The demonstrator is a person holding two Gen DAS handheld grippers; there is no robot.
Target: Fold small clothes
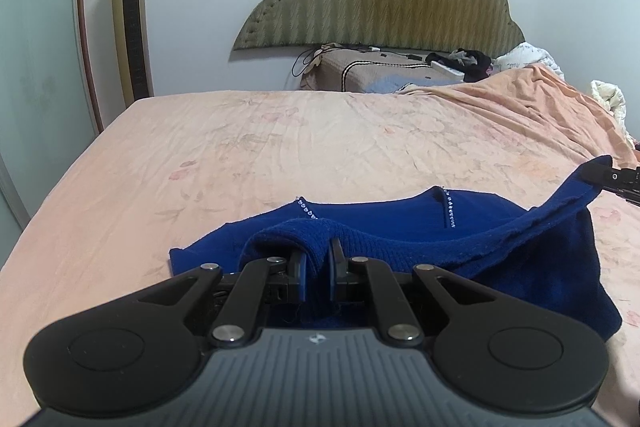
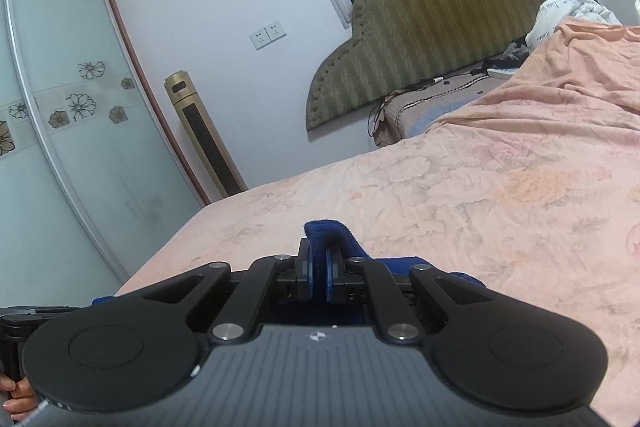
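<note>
Both grippers — left (image 1: pixel 316 263), right (image 2: pixel 318 267) — clamp the blue top's (image 1: pixel 400 223) hem; keep the edge taut, carry level over the bed (image 1: pixel 280 147).

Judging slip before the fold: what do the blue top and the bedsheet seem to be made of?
Blue top: looks like a soft knit, matte and slightly fuzzy; ribbed texture and lint along the held edge, small shiny beads at the neckline. Bedsheet: thin woven cloth, probably cotton, matte; fine creases and a faded floral print.
</note>
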